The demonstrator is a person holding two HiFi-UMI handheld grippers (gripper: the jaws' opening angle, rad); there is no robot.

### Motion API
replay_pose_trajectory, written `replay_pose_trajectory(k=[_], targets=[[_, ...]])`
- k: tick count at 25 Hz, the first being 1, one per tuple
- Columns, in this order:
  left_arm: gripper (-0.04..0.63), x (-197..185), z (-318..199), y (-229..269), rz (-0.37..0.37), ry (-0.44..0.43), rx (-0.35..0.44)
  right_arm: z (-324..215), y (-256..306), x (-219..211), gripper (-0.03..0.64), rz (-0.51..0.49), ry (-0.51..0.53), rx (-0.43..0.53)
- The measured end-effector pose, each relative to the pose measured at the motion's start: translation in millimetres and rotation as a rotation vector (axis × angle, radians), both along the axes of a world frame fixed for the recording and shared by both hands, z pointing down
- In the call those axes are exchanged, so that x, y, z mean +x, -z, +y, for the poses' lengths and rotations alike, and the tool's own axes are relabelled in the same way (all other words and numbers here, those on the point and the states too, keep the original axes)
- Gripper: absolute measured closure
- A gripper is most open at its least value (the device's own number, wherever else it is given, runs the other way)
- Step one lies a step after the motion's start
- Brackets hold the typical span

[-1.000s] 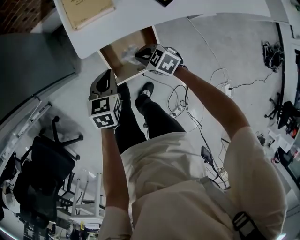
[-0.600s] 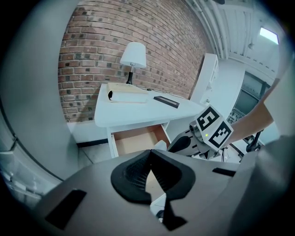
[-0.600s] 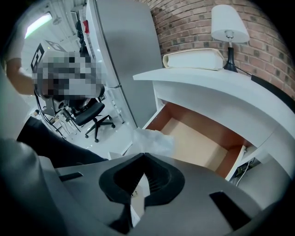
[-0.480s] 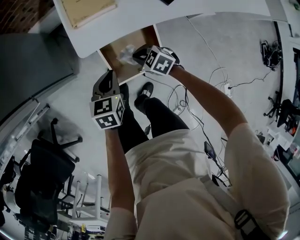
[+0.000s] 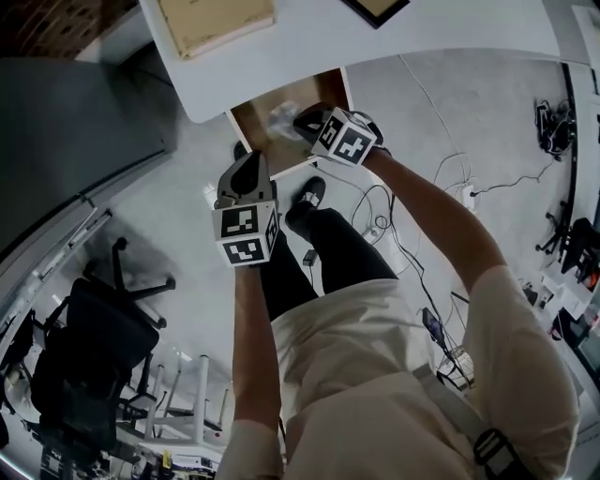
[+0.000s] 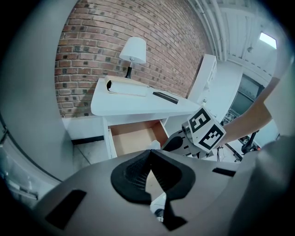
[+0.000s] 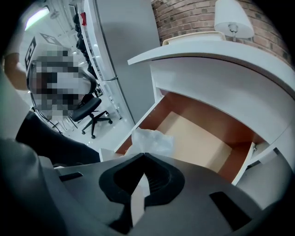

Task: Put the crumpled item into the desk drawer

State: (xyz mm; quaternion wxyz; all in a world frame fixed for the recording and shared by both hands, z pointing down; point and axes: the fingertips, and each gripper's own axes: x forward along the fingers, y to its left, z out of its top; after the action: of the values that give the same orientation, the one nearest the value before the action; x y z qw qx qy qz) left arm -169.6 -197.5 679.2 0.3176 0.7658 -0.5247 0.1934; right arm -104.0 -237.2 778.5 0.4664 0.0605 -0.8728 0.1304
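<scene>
The desk drawer [image 5: 258, 117] stands pulled out under the white desk [image 5: 309, 52], its tan bottom [image 7: 198, 133] bare. The crumpled item [image 5: 281, 116] is a wad of pale, translucent wrap [image 7: 150, 140]. It sticks out past the tips of my right gripper [image 5: 302, 119], which is shut on it above the drawer's near left corner. My left gripper [image 5: 246, 161] hangs just in front of the drawer's front edge, apart from it. It is shut with nothing in it [image 6: 150, 152]. In the left gripper view the drawer [image 6: 133, 138] lies straight ahead.
A closed book [image 5: 214, 21] and a dark flat thing [image 5: 375, 7] lie on the desk, and a white lamp [image 6: 133, 50] stands by the brick wall. Below are the person's legs and shoe [image 5: 314, 192], floor cables [image 5: 375, 202] and an office chair [image 5: 94, 328].
The head view has shifted, so the desk sits further right. My left gripper has come nearer the drawer's front. My right gripper stays over the drawer with the wad.
</scene>
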Motion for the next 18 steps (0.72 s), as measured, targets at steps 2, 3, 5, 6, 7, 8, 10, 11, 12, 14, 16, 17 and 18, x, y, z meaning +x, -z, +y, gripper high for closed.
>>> replay_pose_trajectory(k=[2, 3, 5, 6, 7, 8, 10, 11, 12, 14, 16, 17, 18], targets=[[0.580, -7, -1, -7, -0.001, 0.002, -0.001, -4, -9, -4, 0.591, 0.011, 0.009, 0.009], [0.580, -8, -2, -11, -0.001, 0.002, -0.003, -5, -14, -5, 0.591, 0.016, 0.013, 0.009], [0.580, -9, -3, -19, -0.003, -0.003, -0.014, -7, -25, -4, 0.591, 0.029, 0.015, 0.002], [0.580, -8, -3, -23, -0.003, -0.010, -0.020, -7, -31, -3, 0.591, 0.036, 0.012, -0.003], [0.580, -7, -2, -26, -0.002, -0.019, -0.025, -7, -36, -2, 0.591, 0.043, 0.008, -0.007], [0.580, -7, -1, -28, -0.003, -0.028, -0.026, -7, -41, -1, 0.591, 0.047, 0.004, -0.008], [0.580, -8, 0, -30, -0.010, -0.039, -0.023, -7, -52, -3, 0.591, 0.051, 0.007, -0.009], [0.580, -10, 1, -31, -0.016, -0.041, -0.023, -7, -56, -5, 0.591, 0.052, 0.011, -0.012], [0.580, -10, 1, -33, -0.020, -0.039, -0.023, -6, -59, -5, 0.591, 0.054, 0.018, -0.015], [0.580, -5, 0, -36, -0.017, -0.031, -0.025, -7, -63, -2, 0.591, 0.059, 0.033, -0.014], [0.580, 2, 0, -41, -0.010, -0.024, -0.023, -6, -70, 4, 0.591, 0.070, 0.053, -0.012], [0.580, 5, 2, -43, -0.008, -0.021, -0.022, -3, -74, 6, 0.591, 0.074, 0.068, -0.012], [0.580, 7, 4, -46, -0.009, -0.019, -0.022, 0, -78, 7, 0.591, 0.078, 0.085, -0.011]])
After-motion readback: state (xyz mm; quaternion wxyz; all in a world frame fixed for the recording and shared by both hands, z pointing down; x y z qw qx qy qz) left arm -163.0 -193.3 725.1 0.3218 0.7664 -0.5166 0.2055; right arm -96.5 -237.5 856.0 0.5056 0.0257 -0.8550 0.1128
